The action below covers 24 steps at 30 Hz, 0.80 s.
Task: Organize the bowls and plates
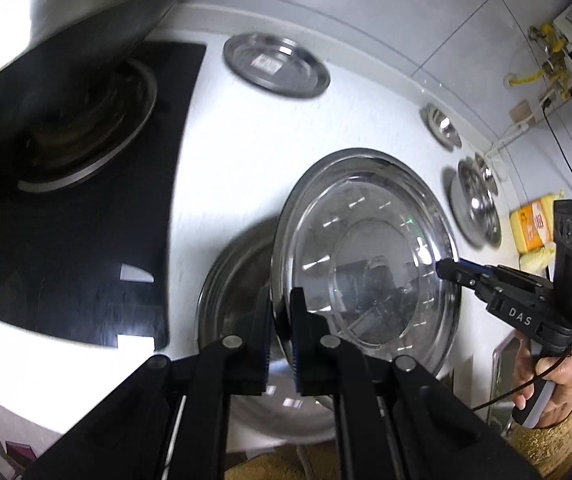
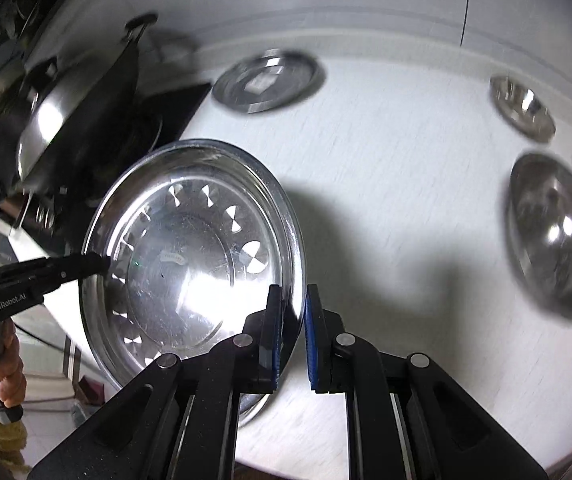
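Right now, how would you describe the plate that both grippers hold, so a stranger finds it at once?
Start at the white counter beside the black stove. The steel plate hangs tilted above it, the left gripper and right gripper shut on opposite rims. Every other dish lies flat on the counter.

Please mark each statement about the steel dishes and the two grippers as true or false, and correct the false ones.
1. Both grippers hold the same large steel plate by its rim. True: the left gripper and the right gripper clamp opposite edges.
2. The held plate lies flat on the white counter. False: it is lifted and tilted.
3. A flat steel plate lies on the counter near the back wall. True.
4. The right gripper is open and empty. False: it is shut on the plate's rim.
5. A black stove top is beside the counter. True.
6. The dishes are blue ceramic. False: they are shiny steel.
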{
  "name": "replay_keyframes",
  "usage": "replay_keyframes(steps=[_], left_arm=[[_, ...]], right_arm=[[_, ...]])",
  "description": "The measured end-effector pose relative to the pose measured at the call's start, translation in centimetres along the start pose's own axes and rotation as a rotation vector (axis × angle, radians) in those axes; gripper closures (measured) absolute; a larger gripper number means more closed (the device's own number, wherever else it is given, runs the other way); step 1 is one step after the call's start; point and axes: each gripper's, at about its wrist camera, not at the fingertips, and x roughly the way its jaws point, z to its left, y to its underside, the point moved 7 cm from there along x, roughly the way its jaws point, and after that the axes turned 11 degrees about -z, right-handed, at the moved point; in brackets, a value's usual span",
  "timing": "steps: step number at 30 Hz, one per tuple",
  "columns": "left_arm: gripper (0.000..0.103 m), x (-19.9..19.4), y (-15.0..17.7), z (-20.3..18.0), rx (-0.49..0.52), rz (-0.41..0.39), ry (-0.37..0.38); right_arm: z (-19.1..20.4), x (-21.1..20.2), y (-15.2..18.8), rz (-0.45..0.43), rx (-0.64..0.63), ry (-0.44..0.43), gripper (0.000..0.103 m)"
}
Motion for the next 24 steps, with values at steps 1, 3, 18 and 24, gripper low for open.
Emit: replay_keyframes(steps=[1,3,18,24], left_arm=[[0.096,0.1,0.7,0.3,-0.002,0.011,0.002],[0.096,0.3,2.1,1.2,-0.005,0.034,0.001],[0.095,3.3,4.3,3.6,0.004,0.103,-0.021],[0.095,3.3,4.0,3.3,0.023,0.094,-0.025]], right_arm=[[0.3,0.3,1.0,0.017,0.007,-0.001,0.093],[0.6,0.9,2.6,0.045,0.028,-0.004,0.093],[2.0,3.1,4.9,0.083,0.046,0.04,0.092],[2.5,3.7,4.7,0.086,0.032,0.029,0.092]])
